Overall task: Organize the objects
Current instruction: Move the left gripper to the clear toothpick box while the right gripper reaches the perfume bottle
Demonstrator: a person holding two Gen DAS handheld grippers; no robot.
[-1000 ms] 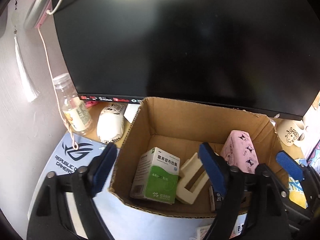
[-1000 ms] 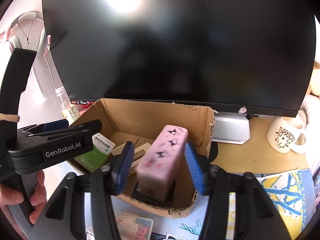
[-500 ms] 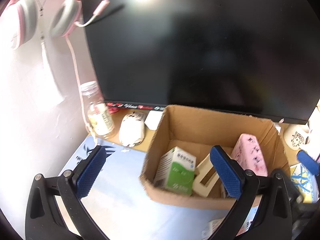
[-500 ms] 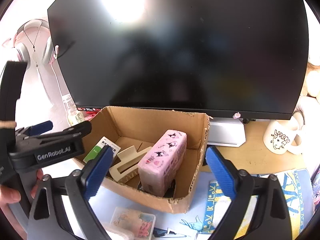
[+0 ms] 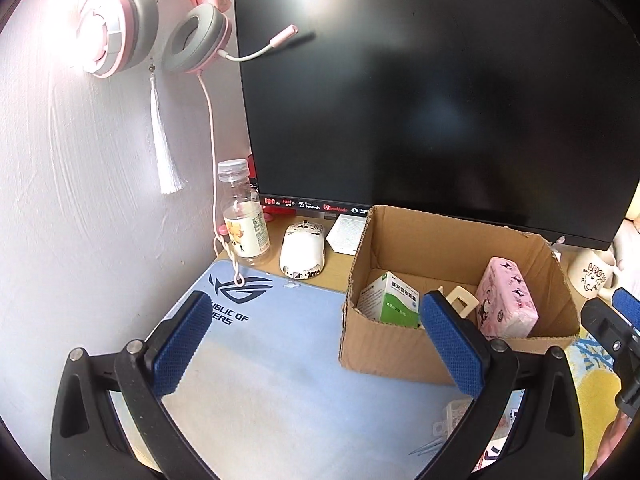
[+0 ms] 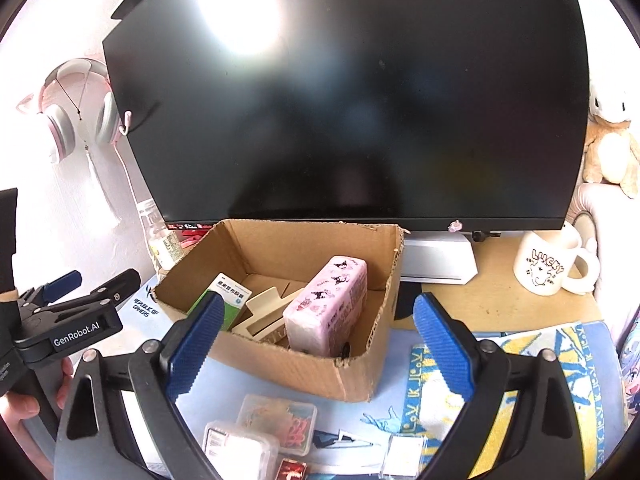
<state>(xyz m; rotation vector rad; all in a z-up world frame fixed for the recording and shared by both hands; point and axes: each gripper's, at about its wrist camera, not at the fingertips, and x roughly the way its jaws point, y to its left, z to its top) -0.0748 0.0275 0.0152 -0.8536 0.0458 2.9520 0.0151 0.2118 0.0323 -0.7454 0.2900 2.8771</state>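
While grippers gape: cardboard box (image 6: 352,376) | pink pack (image 6: 328,304), green-white carton (image 6: 224,300), beige clip (image 6: 264,312)

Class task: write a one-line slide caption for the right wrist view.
Open right gripper hovers before a cardboard box holding a pink tissue pack.

The box (image 6: 280,356) sat before the monitor (image 6: 360,100), holding a carton (image 6: 226,294) at nine o'clock and a pack (image 6: 328,304) at three; the mug (image 6: 546,266) stood at its three o'clock.
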